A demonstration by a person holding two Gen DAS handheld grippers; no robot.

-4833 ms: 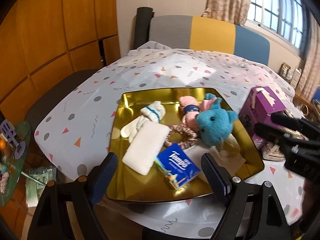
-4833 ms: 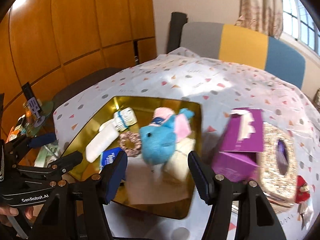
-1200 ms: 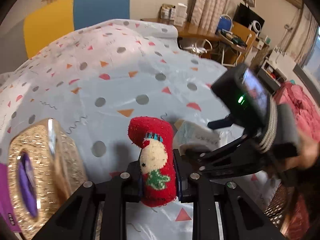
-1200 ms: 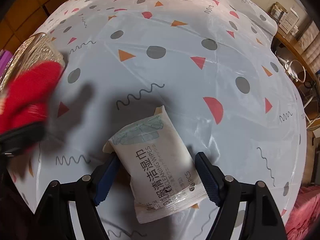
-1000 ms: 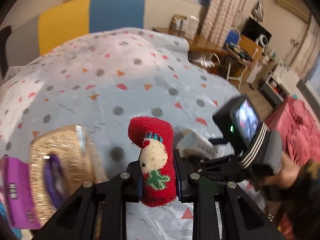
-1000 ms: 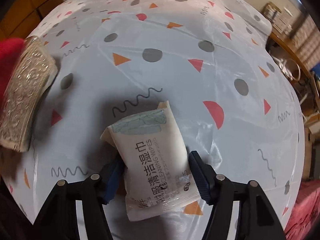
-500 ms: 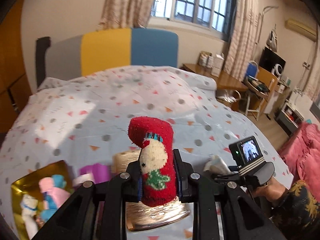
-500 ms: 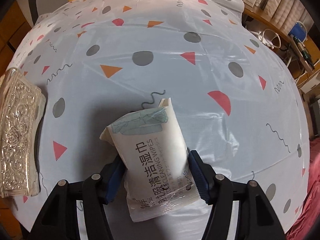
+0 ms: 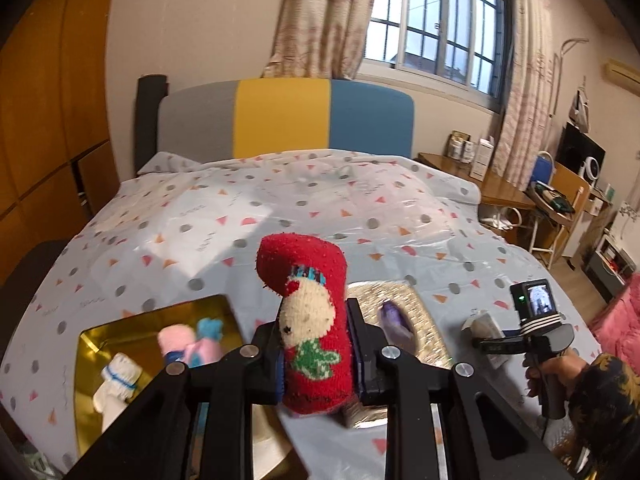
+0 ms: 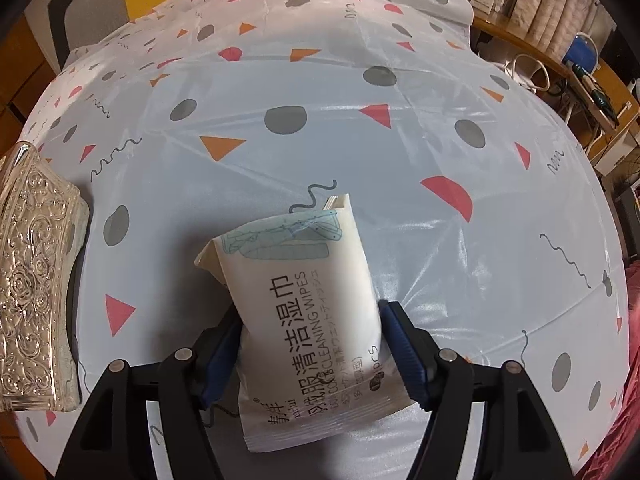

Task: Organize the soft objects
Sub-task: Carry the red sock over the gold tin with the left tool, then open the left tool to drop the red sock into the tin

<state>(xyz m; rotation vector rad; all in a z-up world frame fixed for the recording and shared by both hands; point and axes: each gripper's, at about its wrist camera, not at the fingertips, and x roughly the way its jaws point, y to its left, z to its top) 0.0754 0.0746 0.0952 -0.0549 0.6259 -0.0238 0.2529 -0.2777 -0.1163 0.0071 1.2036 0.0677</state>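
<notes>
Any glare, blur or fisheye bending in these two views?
Left wrist: window blown out, gold tray mirror-bright, edges bent. Right wrist: sharp; sheen streaks on plastic cover; wipes pack legible.

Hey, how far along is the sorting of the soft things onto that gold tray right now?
Done: the gold tray already holds a white sock and a pink-and-blue plush. In hand: the left gripper is clamped on the red Christmas sock; the right gripper has the wipes pack between its pads, its jaws having just opened a little. Left: neither of those is on the tray yet.
</notes>
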